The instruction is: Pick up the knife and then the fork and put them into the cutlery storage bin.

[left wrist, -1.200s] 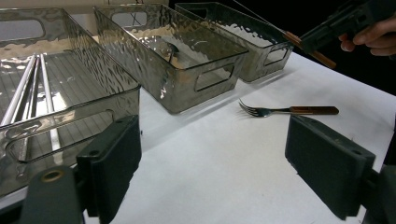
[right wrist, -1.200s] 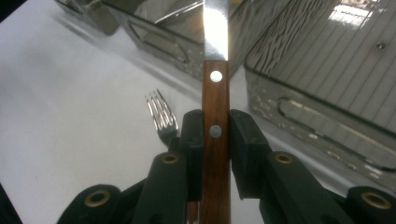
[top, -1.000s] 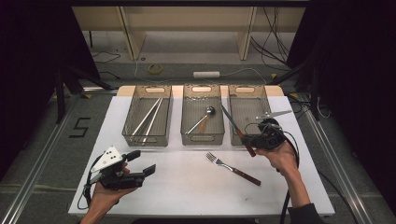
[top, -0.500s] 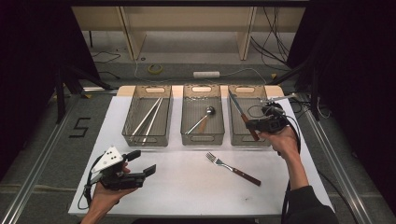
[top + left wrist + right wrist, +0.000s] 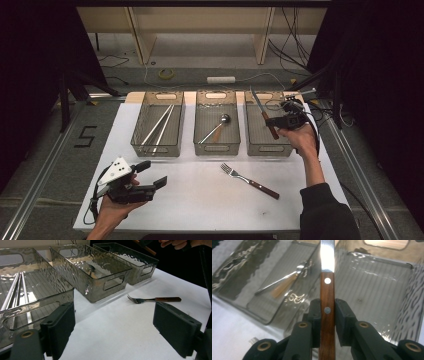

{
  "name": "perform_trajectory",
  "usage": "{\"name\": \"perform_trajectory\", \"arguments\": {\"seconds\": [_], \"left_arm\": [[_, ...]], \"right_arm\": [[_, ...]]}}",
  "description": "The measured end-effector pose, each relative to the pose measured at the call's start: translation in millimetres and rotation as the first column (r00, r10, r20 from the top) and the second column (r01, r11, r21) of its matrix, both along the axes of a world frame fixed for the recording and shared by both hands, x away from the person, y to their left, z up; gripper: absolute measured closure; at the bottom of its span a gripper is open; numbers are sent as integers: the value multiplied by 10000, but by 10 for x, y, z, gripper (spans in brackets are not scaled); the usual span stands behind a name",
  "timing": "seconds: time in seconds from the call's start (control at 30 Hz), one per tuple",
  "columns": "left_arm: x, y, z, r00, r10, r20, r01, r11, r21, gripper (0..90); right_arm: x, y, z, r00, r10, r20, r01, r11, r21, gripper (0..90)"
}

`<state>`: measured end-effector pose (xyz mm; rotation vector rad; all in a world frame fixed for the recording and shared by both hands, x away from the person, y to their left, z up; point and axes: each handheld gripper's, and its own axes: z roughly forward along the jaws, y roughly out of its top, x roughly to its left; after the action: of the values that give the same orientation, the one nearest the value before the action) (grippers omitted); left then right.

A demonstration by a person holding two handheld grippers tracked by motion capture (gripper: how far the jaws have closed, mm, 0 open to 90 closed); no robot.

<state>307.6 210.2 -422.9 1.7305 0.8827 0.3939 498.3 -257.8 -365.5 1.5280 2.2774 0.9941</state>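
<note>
My right gripper (image 5: 278, 121) (image 5: 327, 312) is shut on a knife (image 5: 262, 117) (image 5: 327, 300) by its wooden handle, holding it above the right-hand bin (image 5: 256, 145) with the blade pointing to the far side. My left gripper (image 5: 154, 175) (image 5: 112, 327) rests open near the table's front left, nothing between its jaws. A fork (image 5: 248, 180) (image 5: 152, 299) with a wooden handle lies on the white table in front of the bins.
Three clear bins stand in a row. The left bin (image 5: 140, 142) holds metal chopsticks (image 5: 159, 124) (image 5: 17, 290). The middle bin (image 5: 216, 147) (image 5: 100, 287) holds a spoon (image 5: 216, 127) (image 5: 284, 283). Cables and a shelf lie beyond the table's far edge.
My right gripper carried the knife away from me and a little upward, from in front of the right-hand bin to above it. The left gripper stayed put.
</note>
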Motion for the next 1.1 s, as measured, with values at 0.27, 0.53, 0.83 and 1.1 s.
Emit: {"name": "perform_trajectory", "arguments": {"seconds": [0.27, 0.53, 0.83, 1.1], "left_arm": [[0, 0, 2, 10000, -3, 15, 3, 10000, -14, 176], [0, -4, 0, 10000, -8, 6, 8, 10000, 12, 176], [-13, 2, 14, 9998, 30, 178, -30, 10000, -3, 176], [-14, 7, 16, 9998, 59, 192, -58, 10000, -35, 176]], "right_arm": [[103, -1, -108, 9983, -506, -275, 503, 9987, -102, 769], [180, 1, -195, 9950, -880, -480, 865, 9958, -312, 769], [233, 53, -264, 9918, -1051, -727, 1011, 9932, -569, 768], [279, 114, -350, 9874, -1211, -1014, 1128, 9900, -846, 768]]}}
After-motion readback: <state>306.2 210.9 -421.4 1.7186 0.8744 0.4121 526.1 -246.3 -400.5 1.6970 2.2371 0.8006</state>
